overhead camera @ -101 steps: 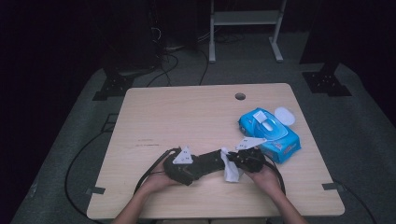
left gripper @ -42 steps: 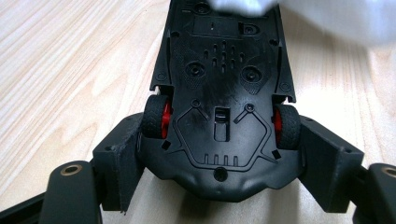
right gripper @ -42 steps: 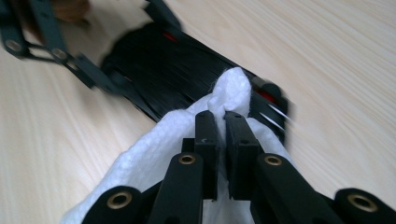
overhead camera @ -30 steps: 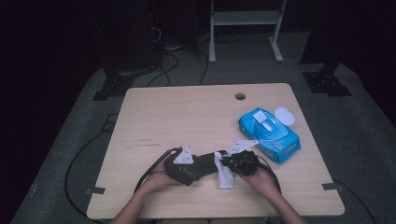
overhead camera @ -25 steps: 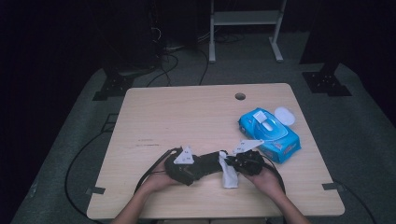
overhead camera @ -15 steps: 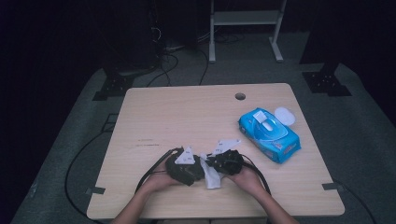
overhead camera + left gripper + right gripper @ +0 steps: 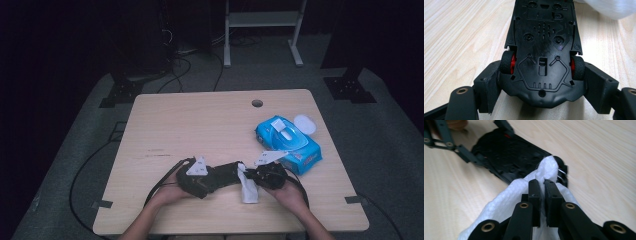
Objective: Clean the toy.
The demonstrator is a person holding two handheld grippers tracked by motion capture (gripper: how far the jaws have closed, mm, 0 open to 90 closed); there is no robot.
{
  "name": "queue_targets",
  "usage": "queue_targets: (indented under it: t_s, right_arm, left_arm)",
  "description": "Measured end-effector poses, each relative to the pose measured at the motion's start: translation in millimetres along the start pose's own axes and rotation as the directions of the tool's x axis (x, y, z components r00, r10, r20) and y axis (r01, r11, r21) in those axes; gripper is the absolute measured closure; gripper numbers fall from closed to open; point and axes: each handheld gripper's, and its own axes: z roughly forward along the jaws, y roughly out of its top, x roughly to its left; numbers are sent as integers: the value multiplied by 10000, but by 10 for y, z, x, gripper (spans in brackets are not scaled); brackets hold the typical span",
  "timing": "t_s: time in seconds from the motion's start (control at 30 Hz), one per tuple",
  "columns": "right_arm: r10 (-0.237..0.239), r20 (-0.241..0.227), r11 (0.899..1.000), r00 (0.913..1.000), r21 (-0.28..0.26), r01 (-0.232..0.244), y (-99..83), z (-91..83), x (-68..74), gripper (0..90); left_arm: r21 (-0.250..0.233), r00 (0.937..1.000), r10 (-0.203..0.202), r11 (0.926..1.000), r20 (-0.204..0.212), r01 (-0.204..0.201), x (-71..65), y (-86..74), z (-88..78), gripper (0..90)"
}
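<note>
A black toy car (image 7: 542, 47) with red wheel hubs lies upside down, its underside facing up. My left gripper (image 7: 541, 82) is shut on its end, one jaw pressing each side by the wheels. In the high view the car (image 7: 226, 174) lies near the table's front edge, between the left gripper (image 7: 200, 177) and the right gripper (image 7: 255, 176). My right gripper (image 7: 542, 185) is shut on a white wet wipe (image 7: 524, 192), whose bunched tip touches the far end of the car (image 7: 509, 152). The wipe (image 7: 247, 187) hangs down toward the table.
A blue pack of wet wipes (image 7: 287, 142) with its white lid flipped open lies on the wooden table (image 7: 200, 120) just behind the right hand. A cable hole (image 7: 257, 103) sits near the back edge. Black cables trail off the front.
The right gripper with the wipe slid left along the car half a second ago and has moved back to the right, at the car's end. The left gripper and car stayed still.
</note>
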Motion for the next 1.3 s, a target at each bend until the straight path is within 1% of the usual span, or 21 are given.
queue_targets:
  t_s: [0.07, 0.17, 0.2, 0.33, 0.4, 0.5, 0.6, 0.7, 0.8, 0.83, 0.87, 0.9, 0.93, 0.97, 1.03, 1.07, 1.13, 1.17, 1.2, 1.23, 1.3]
  right_arm:
    - [64, -305, 10000, 9995, -72, -66, 25, 17, 25, 842]
    - [-241, -464, 9997, 9986, 57, 244, 68, 72, 70, 842]
    - [-208, -529, 9998, 9984, 39, 211, 70, 83, 73, 842]
    - [7, -605, 10000, 9982, -59, -10, 46, 80, 53, 842]
    - [39, -611, 9999, 9981, -103, -46, 36, 78, 48, 842]
    - [-36, -586, 9999, 9983, -124, 29, 31, 77, 63, 842]
    - [-13, -610, 9998, 9981, -177, 2, 10, 70, 75, 842]
    - [-103, -622, 9998, 9980, -185, 92, 5, 66, 81, 843]
    - [-126, -612, 9997, 9980, -211, 113, -2, 66, 84, 843]
    - [-163, -616, 9996, 9980, -246, 148, -6, 67, 86, 843]
    - [-194, -642, 9995, 9977, -270, 177, -11, 66, 87, 843]
    - [-178, -658, 9995, 9977, -274, 160, -14, 65, 91, 843]
    - [-203, -669, 9994, 9976, -288, 184, -20, 64, 97, 843]
    - [-232, -686, 9994, 9974, -287, 213, -22, 64, 101, 843]
    - [-310, -584, 9991, 9978, -313, 292, -27, 63, 114, 843]
    - [-296, -578, 9991, 9979, -309, 279, -25, 63, 117, 843]
    - [-303, -570, 9991, 9979, -322, 285, -28, 63, 115, 843]
    - [-307, -578, 9991, 9979, -317, 289, -27, 62, 114, 843]
    - [-340, -603, 9991, 9976, -289, 323, -23, 60, 108, 843]
    - [-249, -609, 9994, 9978, -238, 235, -20, 52, 94, 842]
    - [-93, -542, 9997, 9985, -220, 81, -32, 30, 61, 842]
  left_arm:
    - [1, 10000, -17, 10000, -10, 17, 0, 2, 2, 240]
    - [-11, 10000, -49, 10000, 1, 49, 2, 1, 1, 240]
    - [-21, 10000, -72, 10000, 24, 72, 7, -2, 0, 239]
    - [-43, 9995, -281, 9996, 110, 281, 19, -2, 0, 238]
    - [-5, 9991, -370, 9993, 193, 370, 24, -1, -8, 236]
    - [-22, 9975, -614, 9981, 338, 615, 42, -6, -23, 225]
    - [-26, 9923, -1076, 9942, 611, 1079, 81, -14, -59, 200]
    - [-64, 9861, -1443, 9894, 825, 1453, 110, -24, -81, 200]
    - [-78, 9762, -1873, 9819, 1090, 1892, 147, -41, -84, 198]
    - [-66, 9697, -2110, 9769, 1232, 2134, 162, -48, -82, 198]
    - [-63, 9657, -2243, 9739, 1307, 2270, 171, -52, -81, 199]
    - [-85, 9601, -2419, 9694, 1404, 2454, 181, -58, -79, 200]
    - [-95, 9566, -2525, 9665, 1451, 2566, 183, -60, -77, 205]
    - [-96, 9538, -2609, 9641, 1490, 2652, 189, -61, -77, 213]
    - [-124, 9505, -2710, 9611, 1519, 2759, 202, -61, -77, 234]
    - [-153, 9472, -2761, 9592, 1631, 2823, 207, -63, -76, 244]
    - [-121, 9413, -2915, 9546, 1700, 2978, 210, -66, -73, 262]
    - [-73, 9406, -2939, 9541, 1703, 2994, 211, -67, -73, 262]
    - [-102, 9440, -2890, 9557, 1594, 2943, 210, -71, -74, 262]
    - [-107, 9448, -2872, 9562, 1579, 2924, 212, -71, -79, 279]
    - [-168, 9491, -2756, 9595, 1524, 2813, 215, -65, -77, 288]
